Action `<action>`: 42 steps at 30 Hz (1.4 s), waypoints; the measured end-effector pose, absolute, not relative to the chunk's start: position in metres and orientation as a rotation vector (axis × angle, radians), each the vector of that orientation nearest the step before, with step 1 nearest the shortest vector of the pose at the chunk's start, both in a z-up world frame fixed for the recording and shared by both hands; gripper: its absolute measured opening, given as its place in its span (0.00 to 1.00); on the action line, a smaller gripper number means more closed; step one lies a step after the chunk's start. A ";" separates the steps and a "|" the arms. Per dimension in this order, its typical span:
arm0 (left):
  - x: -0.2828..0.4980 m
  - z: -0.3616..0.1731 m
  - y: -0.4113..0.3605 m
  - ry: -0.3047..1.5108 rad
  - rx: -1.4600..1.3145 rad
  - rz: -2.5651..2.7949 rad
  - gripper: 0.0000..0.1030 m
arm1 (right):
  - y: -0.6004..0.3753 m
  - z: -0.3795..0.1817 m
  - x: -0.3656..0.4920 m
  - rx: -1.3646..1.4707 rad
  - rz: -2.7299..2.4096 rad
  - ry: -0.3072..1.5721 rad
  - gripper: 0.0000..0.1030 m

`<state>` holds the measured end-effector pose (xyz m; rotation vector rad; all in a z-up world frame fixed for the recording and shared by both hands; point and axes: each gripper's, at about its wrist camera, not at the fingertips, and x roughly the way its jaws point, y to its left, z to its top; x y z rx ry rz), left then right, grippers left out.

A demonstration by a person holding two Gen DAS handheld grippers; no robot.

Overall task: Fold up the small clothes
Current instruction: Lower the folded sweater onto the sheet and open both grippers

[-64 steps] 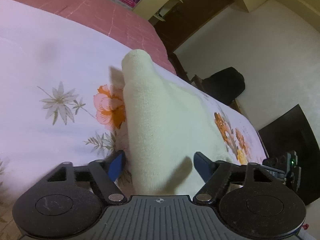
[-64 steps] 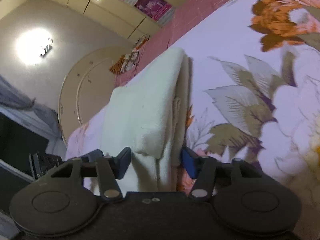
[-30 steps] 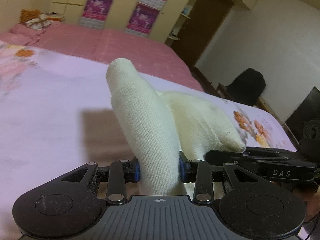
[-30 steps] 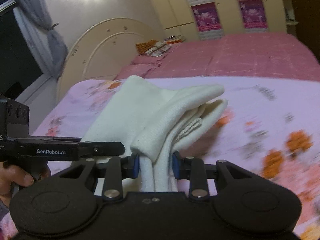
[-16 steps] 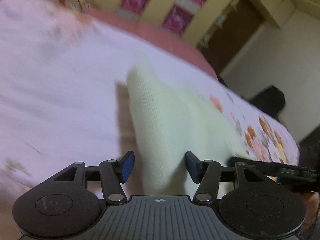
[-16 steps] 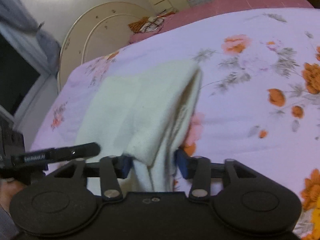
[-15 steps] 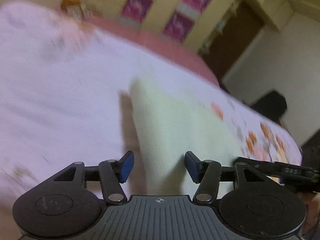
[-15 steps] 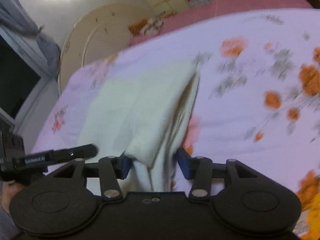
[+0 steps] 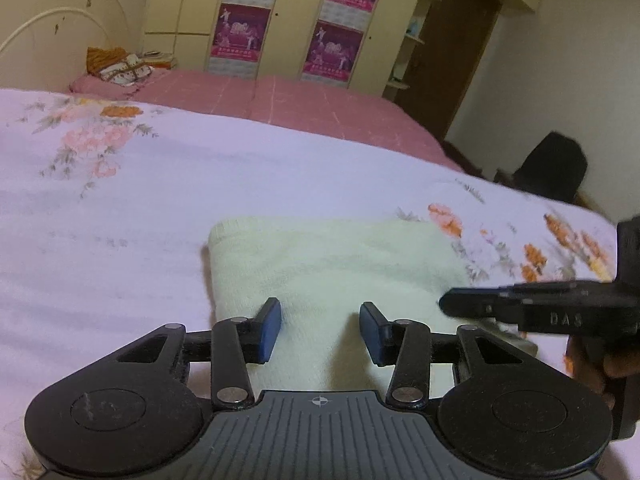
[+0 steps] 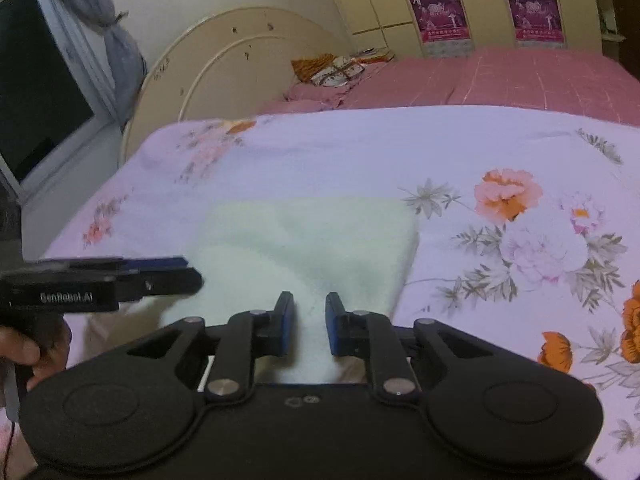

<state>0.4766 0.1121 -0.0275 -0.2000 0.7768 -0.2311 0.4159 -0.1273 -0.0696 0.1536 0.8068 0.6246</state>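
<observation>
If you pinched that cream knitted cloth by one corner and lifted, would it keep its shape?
Probably not. The cream cloth lies limp on the bedspread, so it would likely droop and unfold. Its fuzzy knit looks light and unlikely to slip.

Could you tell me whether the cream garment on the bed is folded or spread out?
Folded: the garment lies flat on the bed as a compact rectangle with a doubled left edge.

A bed with a floral sheet and cream headboard stands before yellow wardrobes (purple posters on them); a dark window has grey curtain.
</observation>
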 end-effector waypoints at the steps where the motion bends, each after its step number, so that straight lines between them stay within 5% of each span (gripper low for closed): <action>1: 0.476 -0.027 0.112 0.776 -0.190 -0.230 0.43 | -0.128 -0.070 0.417 0.158 0.618 0.810 0.12; 4: 0.457 -0.012 0.119 0.734 -0.225 -0.229 0.44 | -0.128 -0.065 0.414 0.132 0.600 0.817 0.11; 7: 0.416 0.001 0.122 0.680 -0.222 -0.224 0.44 | -0.128 -0.046 0.390 0.085 0.588 0.770 0.21; 23: 0.298 -0.036 0.102 0.808 -0.162 -0.146 0.44 | -0.108 -0.067 0.261 -0.243 0.598 0.797 0.17; 30: 0.264 -0.036 0.101 0.805 -0.140 -0.110 0.58 | -0.119 -0.060 0.253 -0.170 0.444 0.827 0.24; 32: 0.248 -0.029 0.100 0.799 -0.118 -0.110 0.61 | -0.126 -0.051 0.235 -0.143 0.440 0.793 0.28; 33: 0.240 -0.025 0.099 0.790 -0.109 -0.110 0.72 | -0.128 -0.048 0.225 -0.122 0.444 0.786 0.30; 35: 0.221 -0.014 0.098 0.750 -0.092 -0.094 0.91 | -0.137 -0.039 0.203 -0.061 0.436 0.766 0.49; 42: 0.168 0.029 0.091 0.669 -0.084 -0.091 0.95 | -0.149 -0.017 0.148 0.051 0.392 0.765 0.82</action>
